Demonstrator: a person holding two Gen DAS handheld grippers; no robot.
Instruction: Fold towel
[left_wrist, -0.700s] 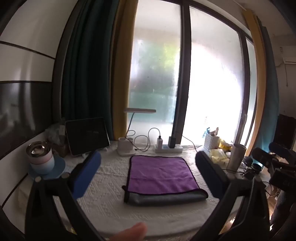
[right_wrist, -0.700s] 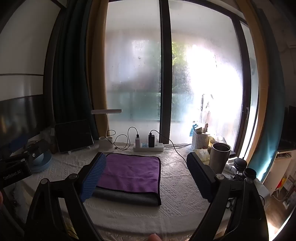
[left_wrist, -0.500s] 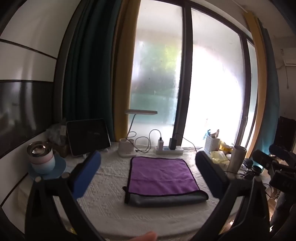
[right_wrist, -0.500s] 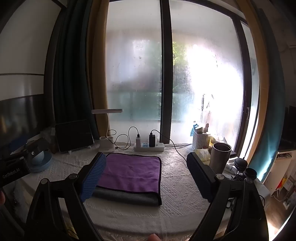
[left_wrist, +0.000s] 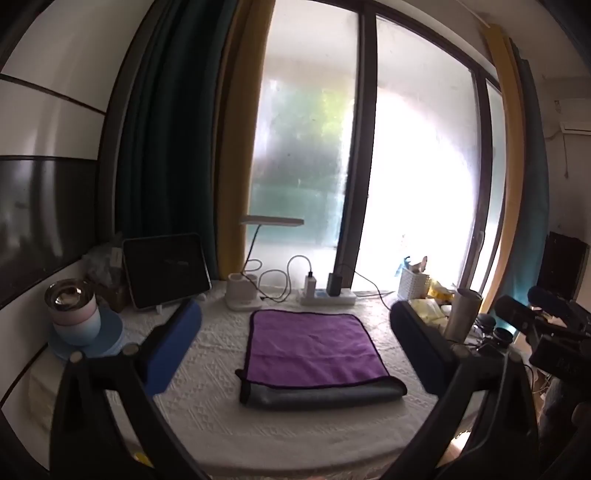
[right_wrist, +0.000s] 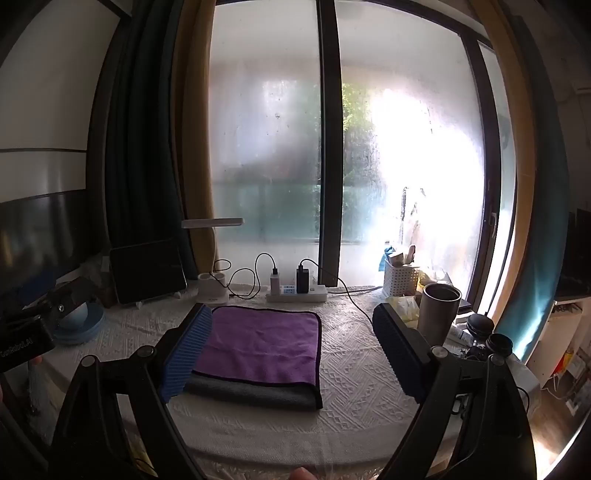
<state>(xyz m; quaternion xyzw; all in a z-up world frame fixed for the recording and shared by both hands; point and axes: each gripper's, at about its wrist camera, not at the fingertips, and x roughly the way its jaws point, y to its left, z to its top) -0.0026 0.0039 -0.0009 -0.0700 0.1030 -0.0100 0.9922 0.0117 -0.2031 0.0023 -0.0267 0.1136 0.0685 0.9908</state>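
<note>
Left wrist view showed my left hand-held gripper held above the near edge of the tabletop, its two fingers spread wide and gripping nothing. Between them lay the towel, flat on the white patterned cloth, purple side up, with a grey folded band along its near edge. It sat near the middle of the tabletop, apart from both of my hand-held grippers.

Behind the towel stood a white power strip with two chargers plugged in, and just left of it the base of a desk lamp. A dark tablet leaned on a stand at the far left, with a stack of bowls on a blue plate nearer to me. To the right were a white basket and a metal tumbler.

From the right wrist view, my right hand-held gripper was likewise wide apart and empty. Its left blue pad overlapped the towel's left edge in that view; I could not tell whether it touched the cloth. The tumbler stood just behind its right finger. My left hand-held gripper's body showed at the far left edge.
</note>
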